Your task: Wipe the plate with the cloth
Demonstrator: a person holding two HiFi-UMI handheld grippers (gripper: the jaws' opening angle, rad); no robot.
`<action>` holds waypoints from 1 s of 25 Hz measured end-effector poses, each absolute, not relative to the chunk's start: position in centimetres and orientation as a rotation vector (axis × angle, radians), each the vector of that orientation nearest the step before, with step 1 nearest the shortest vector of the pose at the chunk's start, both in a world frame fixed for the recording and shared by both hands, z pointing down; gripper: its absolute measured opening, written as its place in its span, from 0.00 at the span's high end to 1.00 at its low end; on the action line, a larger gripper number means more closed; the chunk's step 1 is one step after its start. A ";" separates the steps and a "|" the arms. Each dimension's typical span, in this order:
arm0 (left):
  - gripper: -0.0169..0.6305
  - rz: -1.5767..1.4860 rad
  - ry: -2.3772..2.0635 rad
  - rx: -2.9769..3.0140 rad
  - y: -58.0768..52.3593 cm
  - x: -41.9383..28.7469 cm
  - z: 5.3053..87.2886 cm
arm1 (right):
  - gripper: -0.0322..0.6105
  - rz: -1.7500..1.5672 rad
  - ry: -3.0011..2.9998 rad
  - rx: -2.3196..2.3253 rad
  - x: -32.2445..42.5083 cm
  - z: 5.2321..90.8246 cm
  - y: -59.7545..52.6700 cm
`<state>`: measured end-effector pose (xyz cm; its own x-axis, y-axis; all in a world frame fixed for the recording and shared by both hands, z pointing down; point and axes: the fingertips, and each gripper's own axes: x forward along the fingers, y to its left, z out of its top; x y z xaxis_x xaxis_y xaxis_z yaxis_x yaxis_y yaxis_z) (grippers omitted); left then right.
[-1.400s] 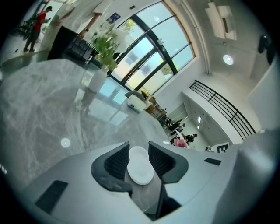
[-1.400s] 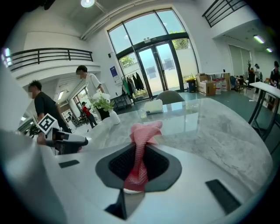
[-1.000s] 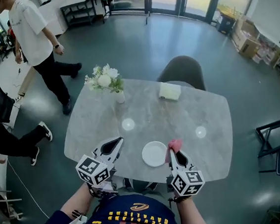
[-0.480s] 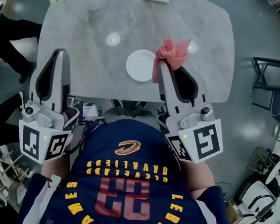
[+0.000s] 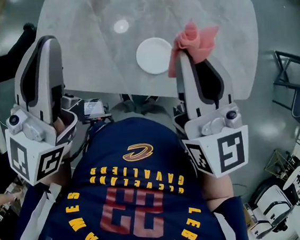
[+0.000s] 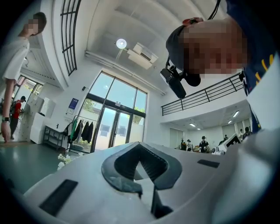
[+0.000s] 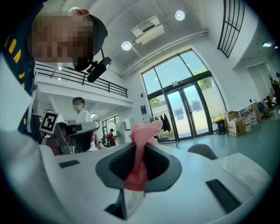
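Far left in the head view, left gripper (image 5: 45,47) is held up in front of my chest, well above the near edge of the table (image 5: 81,71) and off its left corner. The left gripper view shows its tongs pressed together with nothing in them and only the room beyond the tips. My read: it has no job at this moment, so it's parked shut and clear; it could come down to steady the plate if the plate slides. Moving right, a small round white disc (image 5: 121,26) lies farther back on the table; can't tell what it is, and it looks irrelevant. The plate (image 5: 154,55) lies flat on the table close to the near edge, bare, nothing on it, within easy reach, which suits a wipe from above. Just right of it in the picture is the cloth (image 5: 193,38), pink and bunched, sticking up past the tips of the right gripper (image 5: 184,59). The right gripper view shows those tongs pinching a fold of it, with more hanging below the pads. Gripping a fold leaves loose fabric to drag over the plate. The cloth is up in the air and not on the plate, so I'd say wiping contact isn't happening now, and the right side must drop down and left to reach it.
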<state>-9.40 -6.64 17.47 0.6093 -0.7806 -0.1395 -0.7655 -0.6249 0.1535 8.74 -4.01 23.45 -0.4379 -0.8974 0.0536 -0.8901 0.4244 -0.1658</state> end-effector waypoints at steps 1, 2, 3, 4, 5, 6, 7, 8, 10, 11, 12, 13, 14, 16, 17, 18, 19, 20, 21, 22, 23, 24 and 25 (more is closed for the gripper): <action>0.97 -0.297 -1.324 2.744 -6.7 -9.4 17.5 | 0.88 -0.258 2.617 -1.639 8.7 23.4 -4.0; 0.97 -0.299 -1.327 2.740 -6.7 -9.4 17.4 | 0.88 -0.254 2.619 -1.636 8.6 23.3 -4.0; 0.97 -0.304 -1.332 2.736 -6.8 -9.5 17.4 | 0.88 -0.250 2.622 -1.633 8.6 23.2 -4.0; 0.97 -0.309 -1.338 2.733 -6.8 -9.5 17.3 | 0.88 -0.248 2.625 -1.630 8.5 23.1 -4.0; 0.97 -0.314 -1.344 2.731 -6.8 -9.4 17.3 | 0.88 -0.247 2.629 -1.626 8.4 23.1 -4.0; 0.97 -0.317 -1.347 2.730 -6.9 -9.4 17.2 | 0.88 -0.246 2.632 -1.621 8.3 23.0 -4.0; 0.97 -0.317 -1.347 2.732 -6.9 -9.3 17.2 | 0.88 -0.245 2.634 -1.617 8.3 23.0 -4.1; 0.97 -0.316 -1.344 2.735 -6.9 -9.2 17.2 | 0.88 -0.243 2.634 -1.613 8.2 23.0 -4.1; 0.97 -0.312 -1.341 2.740 -6.8 -9.1 17.2 | 0.88 -0.242 2.633 -1.611 8.2 23.0 -4.0; 0.97 -0.310 -1.342 2.740 -6.8 -9.1 17.3 | 0.88 -0.243 2.633 -1.613 8.3 23.0 -4.0; 0.97 -0.310 -1.344 2.740 -6.8 -9.1 17.3 | 0.88 -0.244 2.632 -1.615 8.3 23.0 -4.0; 0.97 -0.309 -1.348 2.738 -6.9 -9.2 17.3 | 0.88 -0.245 2.632 -1.616 8.4 23.0 -4.0; 0.97 -0.309 -1.352 2.736 -6.9 -9.3 17.3 | 0.88 -0.245 2.632 -1.617 8.4 23.1 -4.0; 0.97 -0.307 -1.358 2.733 -6.9 -9.4 17.3 | 0.88 -0.249 2.631 -1.618 8.5 23.2 -3.9; 0.97 -0.306 -1.359 2.732 -6.9 -9.4 17.3 | 0.88 -0.254 2.629 -1.620 8.5 23.2 -3.9; 0.97 -0.304 -1.358 2.733 -6.9 -9.4 17.3 | 0.88 -0.259 2.627 -1.622 8.5 23.3 -3.9; 0.97 -0.302 -1.356 2.733 -6.9 -9.4 17.4 | 0.88 -0.263 2.625 -1.624 8.5 23.4 -3.9; 0.97 -0.300 -1.354 2.733 -6.9 -9.3 17.4 | 0.88 -0.266 2.624 -1.626 8.6 23.4 -3.9; 0.97 -0.300 -1.352 2.731 -6.9 -9.3 17.4 | 0.88 -0.267 2.624 -1.628 8.6 23.5 -3.8; 0.97 -0.299 -1.350 2.730 -6.8 -9.3 17.5 | 0.88 -0.266 2.624 -1.629 8.6 23.5 -3.8; 0.97 -0.298 -1.349 2.729 -6.8 -9.3 17.5 | 0.88 -0.266 2.623 -1.631 8.6 23.4 -3.8; 0.97 -0.297 -1.349 2.728 -6.9 -9.3 17.6 | 0.88 -0.265 2.623 -1.632 8.6 23.4 -3.8; 0.97 -0.297 -1.350 2.727 -6.9 -9.4 17.6 | 0.88 -0.265 2.623 -1.633 8.6 23.4 -3.8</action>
